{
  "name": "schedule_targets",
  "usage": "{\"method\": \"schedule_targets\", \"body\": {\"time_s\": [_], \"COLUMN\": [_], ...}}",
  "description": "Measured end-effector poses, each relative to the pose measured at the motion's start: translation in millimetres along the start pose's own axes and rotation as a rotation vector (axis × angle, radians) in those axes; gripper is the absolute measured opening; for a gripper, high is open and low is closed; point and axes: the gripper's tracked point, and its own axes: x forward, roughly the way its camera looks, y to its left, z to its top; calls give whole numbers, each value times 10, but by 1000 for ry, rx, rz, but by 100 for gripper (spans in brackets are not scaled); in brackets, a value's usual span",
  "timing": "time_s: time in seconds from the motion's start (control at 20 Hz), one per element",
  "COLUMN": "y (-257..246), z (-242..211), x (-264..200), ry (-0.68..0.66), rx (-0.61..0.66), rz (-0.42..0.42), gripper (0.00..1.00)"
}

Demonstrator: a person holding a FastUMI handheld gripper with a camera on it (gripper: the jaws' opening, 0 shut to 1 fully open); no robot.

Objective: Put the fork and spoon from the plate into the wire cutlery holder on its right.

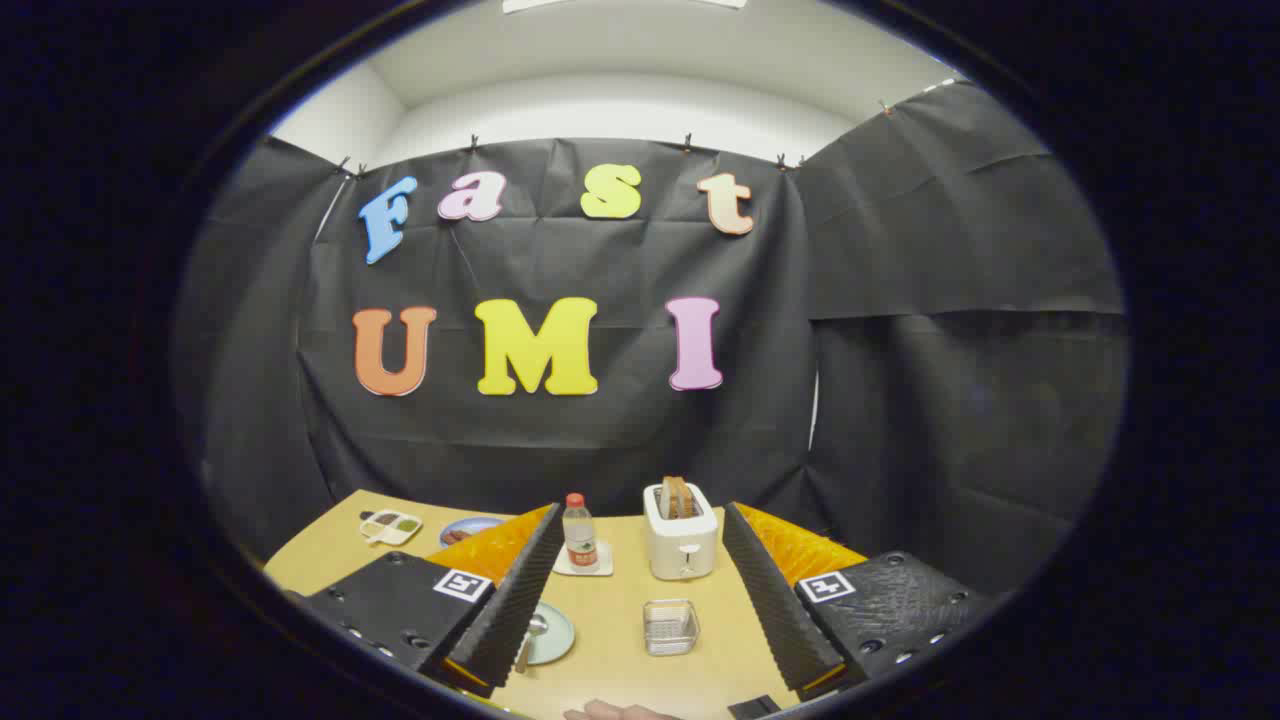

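In the gripper view the gripper (640, 610) is seen held above a light wooden bench (620, 660), its two ridged black fingers (515, 600) spread wide apart with nothing gripped between them. On the bench, a pale green plate (552, 636) is partly covered by the left finger, and the handle of a spoon (530, 640) is seen lying on it at the finger's inner edge; the fork cannot be told apart from here. The wire cutlery holder (670, 627) is placed to the right of the plate, apart from it, in the open space between the two fingers and nearer the right one. Beyond the holder a white toaster (681, 540) is seen standing upright with slices of bread showing in its slots. Just left of the toaster a clear bottle (579, 533) with a red cap is set upright on a small white square mat (584, 566). Farther left, beyond the left finger, a blue-rimmed dish (468, 528) is partly hidden by the finger's orange side, and a small divided tray (391, 526) with dark and green contents is seen near the bench's far left corner. At the near edge of the bench, between the fingers, part of a hand (620, 711) is seen, with a small dark object (755, 707) just to its right
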Motion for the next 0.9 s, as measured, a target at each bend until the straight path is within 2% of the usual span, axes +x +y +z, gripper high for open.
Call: {"method": "schedule_targets", "body": {"time_s": [0.6, 0.9], "y": [274, 661], "z": [-54, -566], "x": [138, 399], "ry": [24, 110], "rx": [-16, -52], "rz": [-14, 24], "gripper": [95, 96]}}
